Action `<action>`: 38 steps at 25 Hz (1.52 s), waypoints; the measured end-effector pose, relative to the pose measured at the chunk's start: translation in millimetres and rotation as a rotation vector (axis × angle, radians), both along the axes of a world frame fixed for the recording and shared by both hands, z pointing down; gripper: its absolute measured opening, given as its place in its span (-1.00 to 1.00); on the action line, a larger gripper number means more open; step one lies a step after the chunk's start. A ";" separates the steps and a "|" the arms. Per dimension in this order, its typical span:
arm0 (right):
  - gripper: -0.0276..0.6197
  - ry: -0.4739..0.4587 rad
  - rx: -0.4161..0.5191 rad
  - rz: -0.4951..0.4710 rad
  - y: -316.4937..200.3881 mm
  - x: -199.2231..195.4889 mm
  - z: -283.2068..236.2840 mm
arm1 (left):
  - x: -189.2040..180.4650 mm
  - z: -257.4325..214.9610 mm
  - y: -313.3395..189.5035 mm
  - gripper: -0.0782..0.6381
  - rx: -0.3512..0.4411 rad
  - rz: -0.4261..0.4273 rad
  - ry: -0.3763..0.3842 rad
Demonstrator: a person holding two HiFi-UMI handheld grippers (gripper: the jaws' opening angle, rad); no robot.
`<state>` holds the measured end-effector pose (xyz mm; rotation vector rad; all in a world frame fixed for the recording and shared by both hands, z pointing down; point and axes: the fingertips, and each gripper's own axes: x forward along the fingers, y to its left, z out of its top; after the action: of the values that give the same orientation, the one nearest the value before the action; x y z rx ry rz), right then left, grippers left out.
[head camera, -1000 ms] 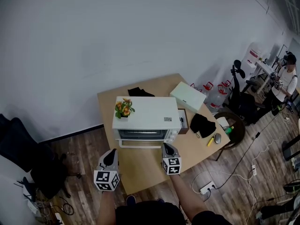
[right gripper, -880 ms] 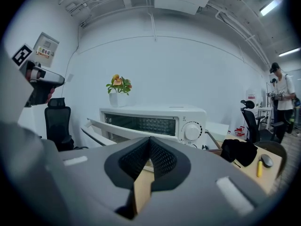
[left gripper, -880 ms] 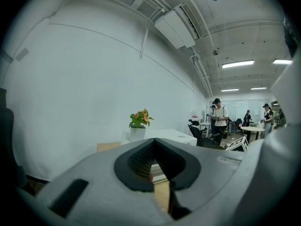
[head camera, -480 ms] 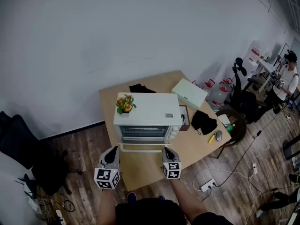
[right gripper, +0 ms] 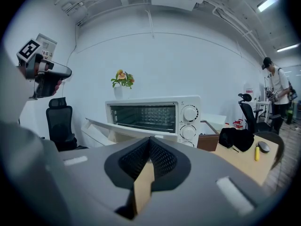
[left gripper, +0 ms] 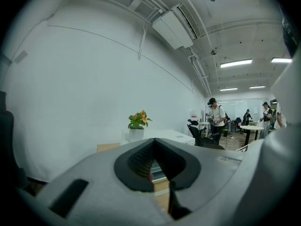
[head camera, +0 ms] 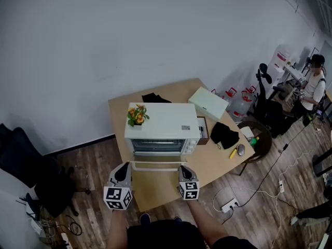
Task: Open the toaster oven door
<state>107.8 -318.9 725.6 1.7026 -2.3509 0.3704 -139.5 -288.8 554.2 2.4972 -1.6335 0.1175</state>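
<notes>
The white toaster oven (head camera: 163, 123) stands on the wooden table (head camera: 155, 185), its glass door (head camera: 155, 158) hanging partway down with the handle bar (head camera: 155, 163) toward me. In the right gripper view the oven (right gripper: 150, 114) faces me, and the door (right gripper: 127, 128) slopes down to the left with the rack showing inside. My right gripper (head camera: 184, 168) hovers just in front of the handle's right end, shut with nothing in it (right gripper: 150, 142). My left gripper (head camera: 123, 171) hangs off the table's left edge, also shut (left gripper: 153, 145).
A potted orange flower (head camera: 137, 118) sits on top of the oven. To its right lie a brown box (head camera: 202, 131), a white case (head camera: 207, 104), a black cloth (head camera: 224, 136), a yellow marker (head camera: 233, 153) and a mouse (head camera: 241, 152). Black chairs (head camera: 31, 170) stand at left.
The oven door has swung a little further down and toward me. My right gripper has drawn back with it and now sits just clear of the handle. The left gripper has barely moved.
</notes>
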 end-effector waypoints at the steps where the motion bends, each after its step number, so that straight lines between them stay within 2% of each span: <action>1: -0.88 -0.005 -0.008 0.001 2.5 -0.5 2.2 | -0.4 0.3 1.0 -0.79 -0.001 0.000 -0.001; 6: -0.89 -0.018 -0.006 -0.013 11.0 -3.1 10.2 | -1.6 -5.8 2.7 -0.79 0.021 -0.012 -0.021; 12: -0.89 -0.043 -0.050 -0.013 20.8 -1.1 23.0 | -0.9 -5.3 5.2 -0.79 0.018 -0.011 -0.012; 30: -0.89 -0.038 -0.119 -0.021 44.0 -2.9 53.5 | 2.9 -6.6 9.6 -0.79 0.011 -0.006 -0.028; 38: -0.89 -0.010 -0.217 -0.064 57.3 -6.1 84.8 | 4.9 -2.5 10.8 -0.79 0.003 -0.005 -0.016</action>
<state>101.7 -261.6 810.4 1.5261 -2.2714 0.5993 -134.5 -278.0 551.7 2.5004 -1.6468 0.1345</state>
